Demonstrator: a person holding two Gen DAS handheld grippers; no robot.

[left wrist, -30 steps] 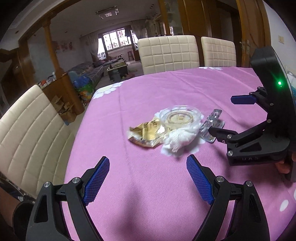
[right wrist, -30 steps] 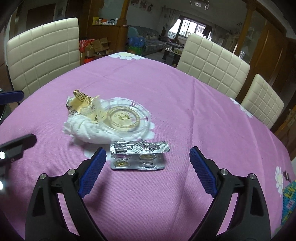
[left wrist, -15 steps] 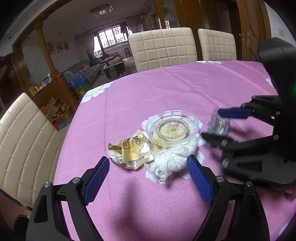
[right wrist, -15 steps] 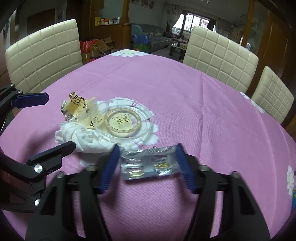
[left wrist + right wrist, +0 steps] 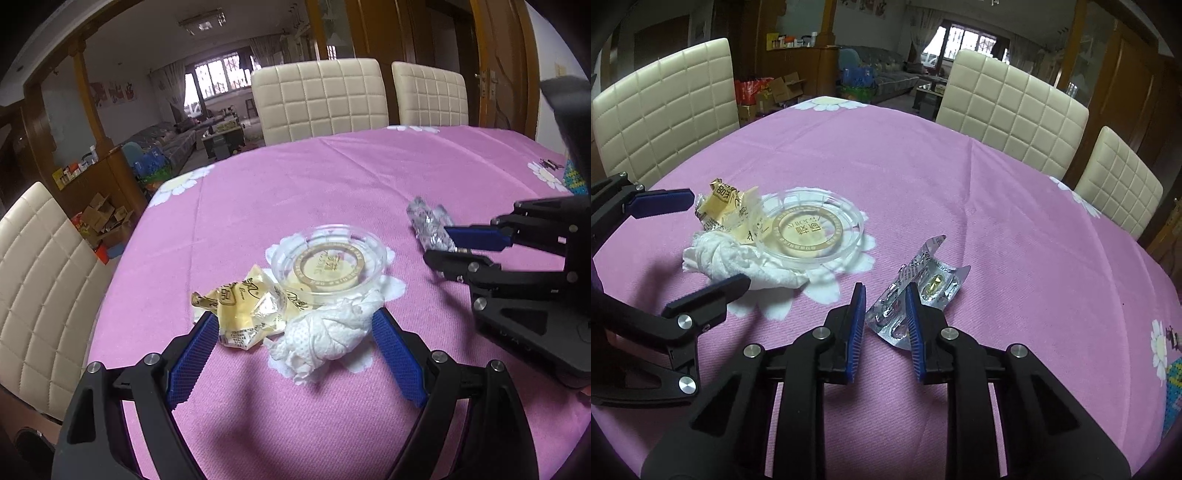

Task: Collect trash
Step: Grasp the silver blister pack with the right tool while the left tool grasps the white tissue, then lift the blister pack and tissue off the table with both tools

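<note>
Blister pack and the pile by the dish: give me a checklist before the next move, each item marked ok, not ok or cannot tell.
1. Right gripper shut on blister pack: ok.
2. Pack lifted off the tablecloth: cannot tell.
3. Left gripper open: ok.
4. Tissue and wrapper between its fingers: ok.
5. Plastic dish outside that gripper: ok.
6. Trash bin in view: not ok.

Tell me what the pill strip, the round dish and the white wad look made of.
Blister pack: silvery foil with clear plastic bubbles, shiny, bent between the right tool's pads. Round dish: transparent, glossy, probably plastic, possibly glass. White wad: soft embossed tissue paper, matte, crumpled.
</note>
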